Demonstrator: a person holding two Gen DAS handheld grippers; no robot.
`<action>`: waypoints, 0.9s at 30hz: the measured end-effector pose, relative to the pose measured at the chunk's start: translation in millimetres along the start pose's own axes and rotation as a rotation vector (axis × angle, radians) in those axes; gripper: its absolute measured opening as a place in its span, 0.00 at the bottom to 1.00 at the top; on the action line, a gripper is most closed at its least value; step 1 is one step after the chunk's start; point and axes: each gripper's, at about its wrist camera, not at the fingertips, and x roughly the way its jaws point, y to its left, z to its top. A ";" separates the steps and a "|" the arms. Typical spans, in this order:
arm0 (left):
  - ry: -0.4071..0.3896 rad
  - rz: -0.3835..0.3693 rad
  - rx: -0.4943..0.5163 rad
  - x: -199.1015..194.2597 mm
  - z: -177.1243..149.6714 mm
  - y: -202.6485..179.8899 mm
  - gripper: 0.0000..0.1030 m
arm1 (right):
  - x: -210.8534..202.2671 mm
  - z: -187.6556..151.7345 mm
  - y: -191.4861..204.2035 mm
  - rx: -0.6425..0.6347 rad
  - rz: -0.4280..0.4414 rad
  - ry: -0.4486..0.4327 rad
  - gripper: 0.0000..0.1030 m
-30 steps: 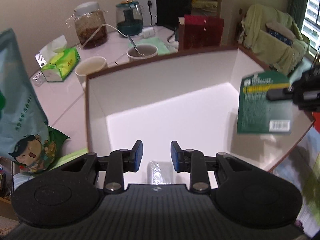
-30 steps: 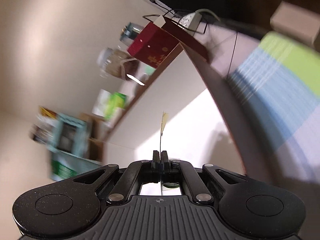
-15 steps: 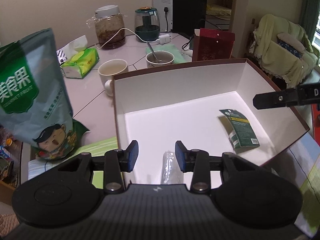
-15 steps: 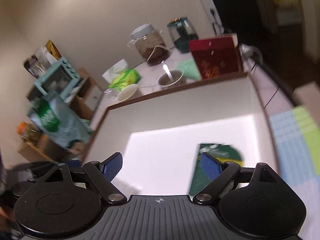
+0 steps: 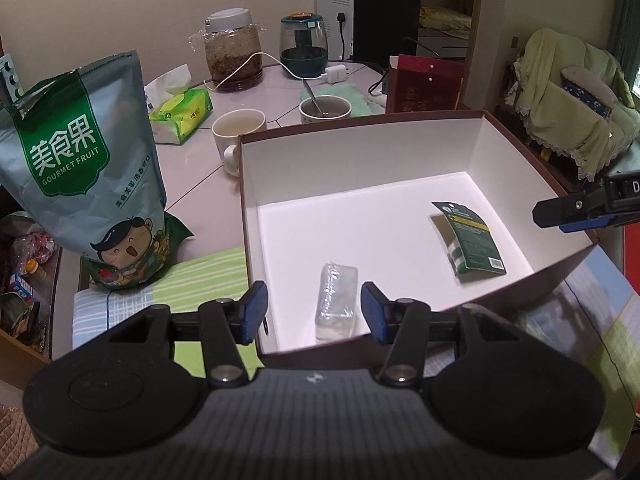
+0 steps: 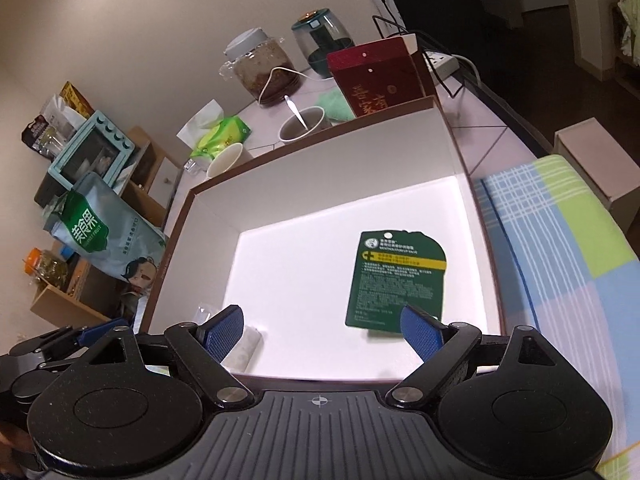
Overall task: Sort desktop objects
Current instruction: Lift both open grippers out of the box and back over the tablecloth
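Left gripper (image 5: 314, 312): fingers spread wide, holding nothing, above the box's near rim. Right gripper (image 6: 322, 330): fingers likewise wide apart and empty. Directly ahead at 12 o'clock, the open box (image 5: 400, 168) contains a clear packet (image 5: 337, 300) near the front wall and a green card packet (image 6: 396, 280) lying flat towards 2 o'clock. A snack bag (image 5: 80, 176) stands on the worktop (image 5: 192, 176) at 10 o'clock.

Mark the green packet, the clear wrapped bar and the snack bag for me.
green packet (image 6: 396, 280), right wrist view, middle of its printed back.
clear wrapped bar (image 5: 336, 300), left wrist view, middle of the wrapper.
snack bag (image 5: 80, 168), left wrist view, front panel below the green label.
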 end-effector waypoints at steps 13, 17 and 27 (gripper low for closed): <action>0.013 0.021 0.039 -16.7 -8.5 -24.0 0.50 | -18.0 -17.5 10.5 -0.063 -0.103 0.010 0.86; 0.014 0.046 0.057 -21.6 -10.4 -30.1 0.52 | -23.8 -21.2 13.0 -0.090 -0.143 -0.001 0.86; -0.001 0.091 0.080 -35.0 -10.9 -39.4 0.62 | -36.3 -27.7 20.4 -0.130 -0.179 -0.025 0.86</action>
